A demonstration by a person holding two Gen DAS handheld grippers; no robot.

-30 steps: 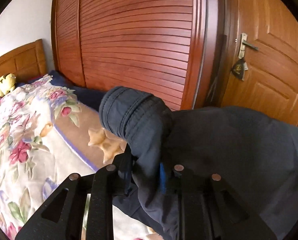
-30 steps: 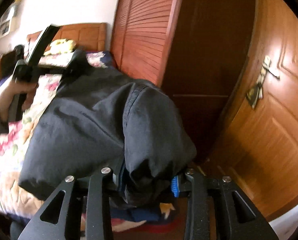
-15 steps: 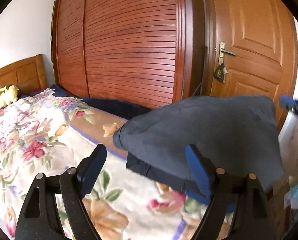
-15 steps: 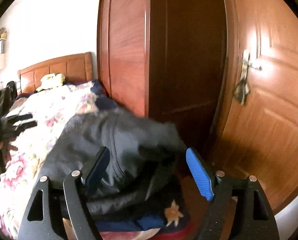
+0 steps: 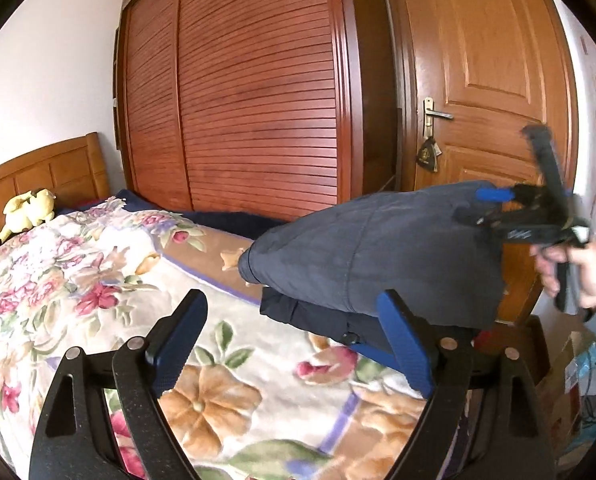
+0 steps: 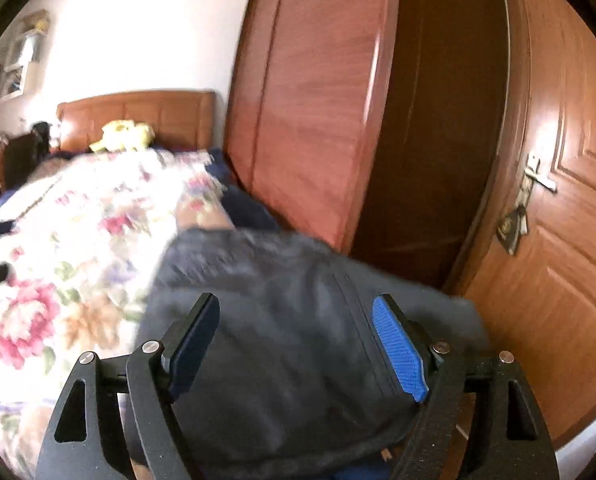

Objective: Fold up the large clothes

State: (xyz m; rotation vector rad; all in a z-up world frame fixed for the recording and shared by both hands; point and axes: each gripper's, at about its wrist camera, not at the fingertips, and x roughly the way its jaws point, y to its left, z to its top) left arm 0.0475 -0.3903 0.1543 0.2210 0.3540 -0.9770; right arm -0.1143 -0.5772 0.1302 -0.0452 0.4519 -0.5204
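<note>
Now the dark garment (image 5: 378, 248) lies folded on the floral blanket (image 5: 78, 280).

Open floral blanket (image 5: 98, 280) fills my left view's lower left and center, free room for me to pass. Folded dark jacket (image 5: 378, 256) blocks center right, at the bed's corner. Louvered wardrobe (image 5: 258, 100) walls off the far side just behind it; door (image 5: 486, 60) closes the upper right. Plush toy (image 5: 30, 212) and headboard (image 5: 46, 168) bound the far left. My right view: the jacket fills the lower center.
</note>
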